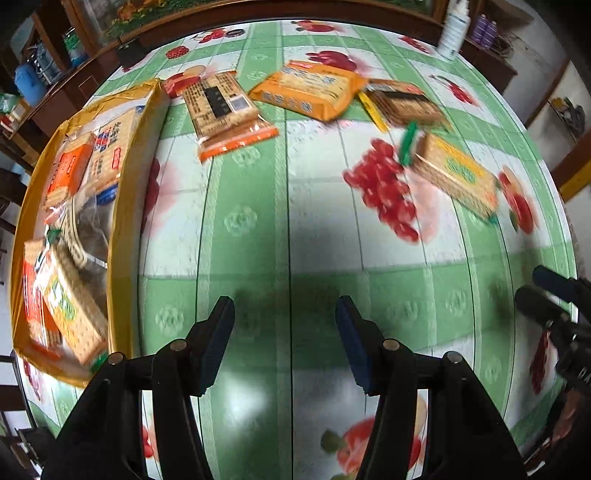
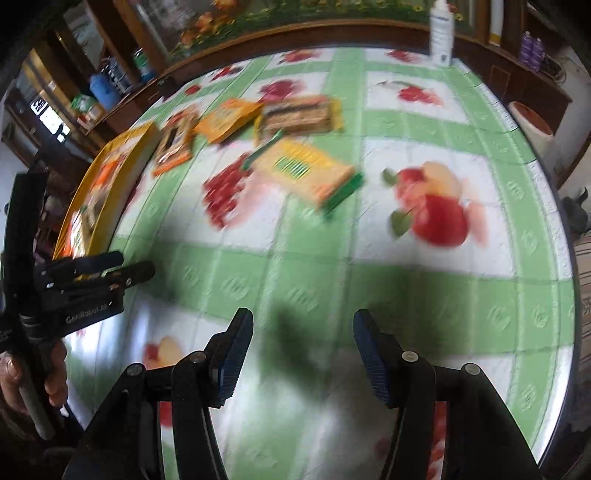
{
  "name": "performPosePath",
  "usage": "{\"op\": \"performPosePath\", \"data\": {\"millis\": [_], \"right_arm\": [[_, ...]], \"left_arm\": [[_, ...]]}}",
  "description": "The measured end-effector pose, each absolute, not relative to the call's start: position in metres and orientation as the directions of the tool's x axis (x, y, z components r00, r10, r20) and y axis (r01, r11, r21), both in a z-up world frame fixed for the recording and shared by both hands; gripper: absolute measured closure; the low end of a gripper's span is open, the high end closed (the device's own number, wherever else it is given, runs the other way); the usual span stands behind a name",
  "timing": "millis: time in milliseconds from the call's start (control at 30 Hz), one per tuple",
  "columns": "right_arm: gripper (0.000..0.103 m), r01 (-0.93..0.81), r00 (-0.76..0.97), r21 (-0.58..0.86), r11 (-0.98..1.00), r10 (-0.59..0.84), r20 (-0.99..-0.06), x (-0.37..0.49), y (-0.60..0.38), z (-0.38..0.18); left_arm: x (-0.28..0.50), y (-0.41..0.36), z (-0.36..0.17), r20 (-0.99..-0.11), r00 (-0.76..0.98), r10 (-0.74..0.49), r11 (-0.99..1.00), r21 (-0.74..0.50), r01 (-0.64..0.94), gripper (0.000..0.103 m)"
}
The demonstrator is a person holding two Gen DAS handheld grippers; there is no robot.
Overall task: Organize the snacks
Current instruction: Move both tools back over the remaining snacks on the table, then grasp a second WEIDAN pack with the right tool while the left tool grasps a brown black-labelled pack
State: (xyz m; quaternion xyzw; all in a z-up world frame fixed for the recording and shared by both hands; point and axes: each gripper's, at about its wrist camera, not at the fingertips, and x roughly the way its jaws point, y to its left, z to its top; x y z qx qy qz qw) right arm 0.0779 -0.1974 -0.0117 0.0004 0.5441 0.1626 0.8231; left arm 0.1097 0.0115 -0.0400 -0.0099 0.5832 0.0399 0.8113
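A yellow box at the table's left holds several cracker packs. Loose on the cloth lie an orange-edged cracker pack, an orange pack, a brown pack and a green-edged cracker pack. My left gripper hangs open over bare cloth, right of the box. My right gripper is open too, well short of the green-edged pack. Nothing sits between either pair of fingers.
The round table wears a green and white fruit-print cloth. A white bottle stands at its far edge. Dark wooden shelves with jars line the wall behind. A hand grips the left tool's handle.
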Motion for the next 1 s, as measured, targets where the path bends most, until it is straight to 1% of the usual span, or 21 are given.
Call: {"op": "performPosePath", "data": {"millis": [67,133,167,200,233,333,400,533,667,767,800,833,1000], "right_arm": [[0.041,-0.272,0.377,0.174,0.947,0.271,-0.886,0.094,-0.203,-0.01],[0.03,-0.29,0.409,0.151,0.945,0.265,-0.874,0.107,-0.203,-0.007],[0.029,-0.322,0.422,0.142,0.936,0.276,-0.863,0.114,-0.199,-0.005],[0.029,-0.343,0.439,0.124,0.931,0.276,-0.855,0.12,-0.195,-0.003],[0.024,-0.361,0.465,0.098,0.927,0.27,-0.843,0.125,-0.191,-0.001],[0.016,-0.42,0.517,0.014,0.907,0.252,-0.818,0.143,-0.178,0.002],[0.016,-0.457,0.512,-0.013,0.889,0.251,-0.821,0.156,-0.169,-0.003],[0.016,-0.51,0.434,0.001,0.86,0.258,-0.863,0.176,-0.155,-0.021],[0.017,-0.538,0.393,-0.012,0.843,0.238,-0.888,0.187,-0.145,-0.033],[0.027,-0.536,0.368,-0.015,0.844,0.218,-0.904,0.192,-0.144,-0.041],[0.033,-0.534,0.367,-0.011,0.846,0.22,-0.904,0.193,-0.145,-0.04],[0.037,-0.529,0.361,-0.008,0.849,0.217,-0.907,0.194,-0.146,-0.04],[0.037,-0.519,0.349,-0.012,0.855,0.199,-0.916,0.196,-0.146,-0.04]], "left_arm": [[0.121,0.018,-0.038,-0.949,0.31,0.057,0.994,0.025,-0.105,0.047],[0.131,0.026,-0.034,-0.95,0.307,0.054,0.991,0.013,-0.135,0.047],[0.138,0.032,-0.031,-0.951,0.305,0.053,0.988,0.006,-0.152,0.047],[0.143,0.035,-0.03,-0.951,0.305,0.055,0.987,0.005,-0.162,0.047],[0.148,0.039,-0.028,-0.951,0.303,0.056,0.985,0.003,-0.172,0.047],[0.161,0.051,-0.02,-0.951,0.304,0.061,0.98,0.0,-0.199,0.047],[0.17,0.059,-0.017,-0.953,0.3,0.053,0.978,-0.012,-0.21,0.047],[0.192,0.078,-0.013,-0.958,0.282,0.043,0.967,-0.03,-0.251,0.047],[0.215,0.093,-0.012,-0.962,0.272,0.026,0.949,-0.061,-0.309,0.047],[0.236,0.104,-0.017,-0.968,0.249,0.006,0.928,-0.087,-0.362,0.047],[0.242,0.106,-0.019,-0.969,0.246,0.004,0.923,-0.091,-0.373,0.047],[0.247,0.108,-0.021,-0.97,0.243,0.002,0.918,-0.095,-0.385,0.047],[0.271,0.11,-0.035,-0.975,0.221,0.007,0.9,-0.091,-0.427,0.047]]}}
